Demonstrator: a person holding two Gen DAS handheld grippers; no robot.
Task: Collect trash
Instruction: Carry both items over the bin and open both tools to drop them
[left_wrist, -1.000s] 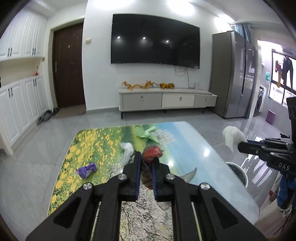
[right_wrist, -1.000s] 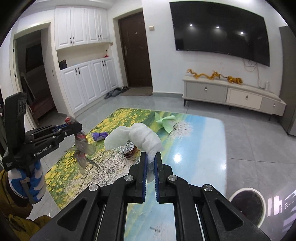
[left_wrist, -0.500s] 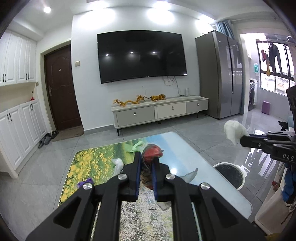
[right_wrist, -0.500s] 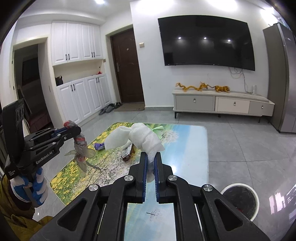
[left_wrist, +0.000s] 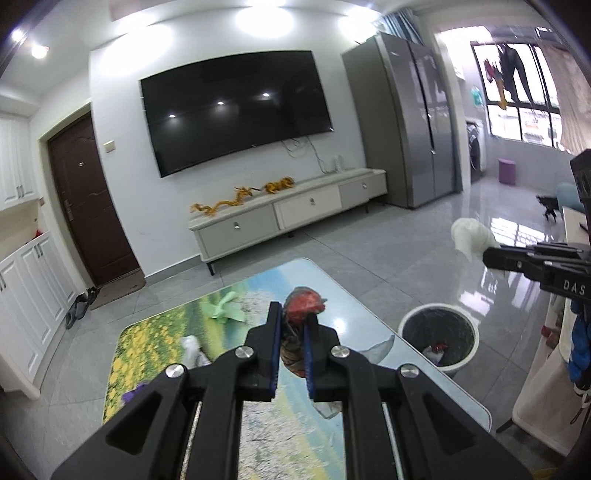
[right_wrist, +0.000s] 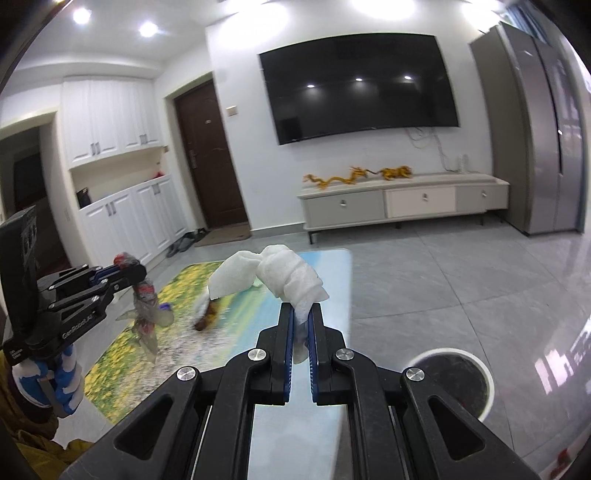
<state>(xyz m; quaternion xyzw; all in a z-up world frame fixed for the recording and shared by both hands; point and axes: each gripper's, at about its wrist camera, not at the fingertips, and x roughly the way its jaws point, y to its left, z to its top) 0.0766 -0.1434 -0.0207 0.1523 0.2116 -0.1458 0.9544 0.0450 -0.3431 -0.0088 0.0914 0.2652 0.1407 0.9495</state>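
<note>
Left-wrist view shows my red-topped crumpled wrapper (left_wrist: 304, 308), with clear plastic trailing below it, pinched in my left gripper (left_wrist: 293, 317), whose jaws are clamped tight on it above the table (left_wrist: 373, 314) with its printed meadow scene. Beside that table's right corner, on the grey tiled floor, stands the white-rimmed trash bin (left_wrist: 437, 341), dark inside, with a few scraps at the bottom. My right gripper (right_wrist: 302, 314) is closed just as firmly on a wad of white tissue (right_wrist: 284, 275), which bunches up above the fingertips and hangs over the table's far end; the bin sits low to the right of it. On the tabletop lie a pale green scrap (left_wrist: 223, 308), a white piece (left_wrist: 192, 345) and something brownish (right_wrist: 207, 319), too blurred for me to identify, possibly another wrapper. Beyond stand a low TV cabinet (left_wrist: 291, 216), a wall-mounted television (left_wrist: 236, 110) and a tall grey refrigerator (left_wrist: 406, 125).
</note>
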